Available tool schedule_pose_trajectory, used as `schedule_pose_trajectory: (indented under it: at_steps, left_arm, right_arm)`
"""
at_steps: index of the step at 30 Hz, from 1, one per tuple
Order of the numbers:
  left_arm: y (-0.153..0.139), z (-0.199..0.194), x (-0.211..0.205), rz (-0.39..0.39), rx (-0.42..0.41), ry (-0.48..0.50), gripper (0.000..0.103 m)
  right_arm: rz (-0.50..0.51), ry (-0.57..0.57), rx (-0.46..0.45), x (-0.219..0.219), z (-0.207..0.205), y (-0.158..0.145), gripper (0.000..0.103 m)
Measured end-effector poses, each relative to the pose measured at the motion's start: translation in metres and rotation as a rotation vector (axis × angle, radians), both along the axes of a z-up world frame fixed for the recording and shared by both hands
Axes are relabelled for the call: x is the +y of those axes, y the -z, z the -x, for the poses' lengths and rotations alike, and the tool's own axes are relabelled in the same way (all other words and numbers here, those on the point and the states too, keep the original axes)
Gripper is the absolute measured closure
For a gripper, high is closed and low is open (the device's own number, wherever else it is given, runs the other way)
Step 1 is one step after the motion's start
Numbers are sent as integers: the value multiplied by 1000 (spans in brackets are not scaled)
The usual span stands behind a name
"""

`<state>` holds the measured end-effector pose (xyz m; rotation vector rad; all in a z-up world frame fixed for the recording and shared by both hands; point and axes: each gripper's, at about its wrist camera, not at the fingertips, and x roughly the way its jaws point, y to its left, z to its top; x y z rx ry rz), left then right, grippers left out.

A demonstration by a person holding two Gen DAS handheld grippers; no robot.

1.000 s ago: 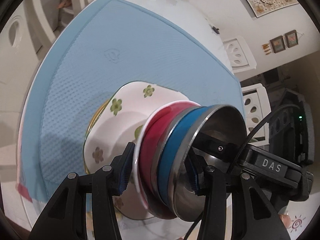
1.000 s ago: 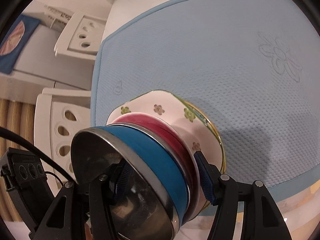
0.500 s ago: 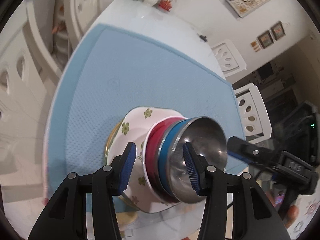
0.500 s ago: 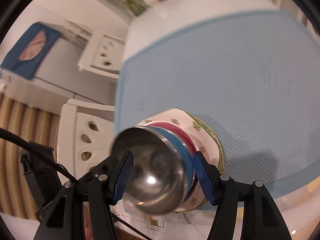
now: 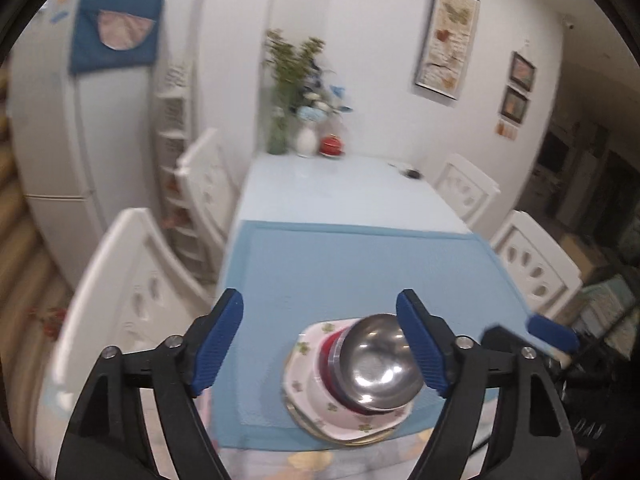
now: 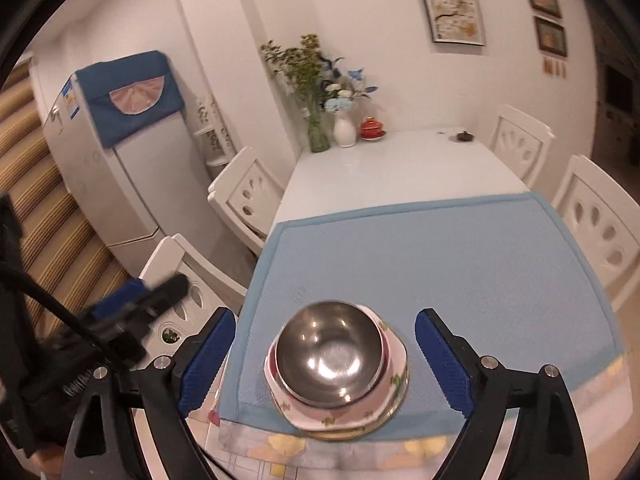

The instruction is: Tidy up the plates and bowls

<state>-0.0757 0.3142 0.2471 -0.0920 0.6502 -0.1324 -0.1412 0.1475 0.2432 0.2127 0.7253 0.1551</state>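
- Hovering above the near edge of the table (image 6: 400, 160): left gripper (image 5: 320, 344) and right gripper (image 6: 324, 364), each with fingers spread wide apart and nothing held between them.
- Stack location: near edge of the blue mat (image 6: 460, 248), close to its front border and toward the left corner as the right wrist view shows it.
- Stack order, top down: steel bowl (image 6: 328, 354), rim up and empty; a red bowl (image 5: 329, 346) seen as a band under it; floral plate (image 6: 394, 364) with small green flowers; a yellow-rimmed plate (image 6: 348, 434) showing only as a thin edge at the bottom. A blue layer between steel and red cannot be confirmed in these views.
- Neither gripper touches the stack; pads stand clear on both sides.
- Rest of mat shows no loose dishes.
- Judgement: nesting looks complete, all visible crockery is in one pile. Nothing obvious left except perhaps squaring the pile.
- Far end: vases (image 6: 344, 128) and red lidded cup (image 6: 372, 126), well apart from stack.
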Motion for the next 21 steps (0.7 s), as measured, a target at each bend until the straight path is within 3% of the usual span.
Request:
schedule_pose_trajectory:
  at_steps: [4,8,12,15,17,21]
  left_arm:
    - [-13,10,1,-56,-30,-46,25]
    - [-7,19,-9,-101,-24,-35,24]
    - [20,12,-21,-135,81,-26,18]
    - [32,8,-15,-86,159,-23,19]
    - [37,7,-11,-63,176,-33,19]
    - [40,7,-11,-100,175,-47,19]
  right_arm:
    - [70,35,4,6,13,-1,13]
    - [152,78,80,5,12,9,13]
    - [165,85,172,3,6,26,13]
    - [188,94,211,2,5,34,13]
    - [187,96,221,1,5,36,13]
    - [187,98,236,0,3,39,13]
